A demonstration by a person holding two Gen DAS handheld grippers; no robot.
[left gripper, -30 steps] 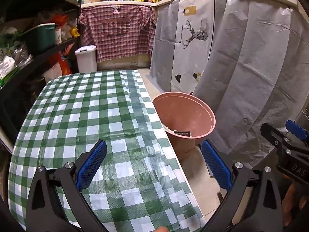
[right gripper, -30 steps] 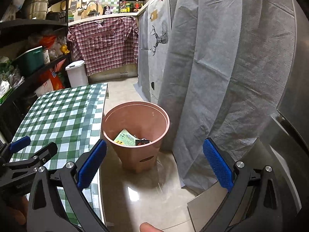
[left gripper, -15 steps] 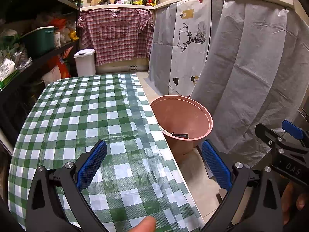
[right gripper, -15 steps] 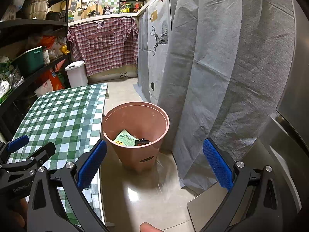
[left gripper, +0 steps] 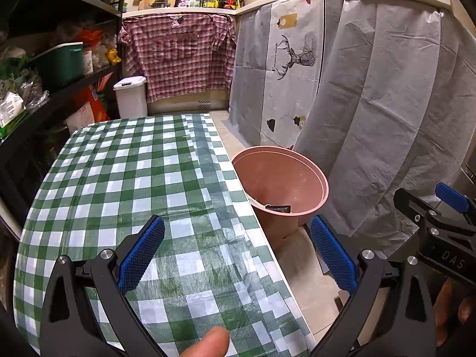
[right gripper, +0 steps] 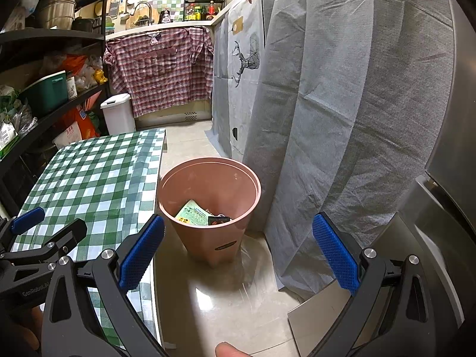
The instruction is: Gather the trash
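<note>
A pink plastic bin [left gripper: 281, 184] stands on the floor beside the table's right edge; it also shows in the right wrist view [right gripper: 209, 205]. Inside it lie a green-and-yellow paper wrapper [right gripper: 192, 214] and a small dark packet [right gripper: 218, 220]. My left gripper [left gripper: 236, 255] is open and empty, over the near part of the green checked tablecloth [left gripper: 119, 184]. My right gripper [right gripper: 236, 255] is open and empty, above the floor in front of the bin. Each gripper shows at the edge of the other's view.
Grey fabric covers [right gripper: 342, 119] hang along the right side. A white lidded bin [left gripper: 131, 96] stands at the far end by a plaid shirt [left gripper: 178, 56]. Dark shelves [left gripper: 44, 68] with goods line the left. A steel appliance [right gripper: 446, 208] is at the right.
The left gripper has drawn back a little and its view has tipped; the bin sits slightly lower and further left in that view. The right gripper has barely moved.
</note>
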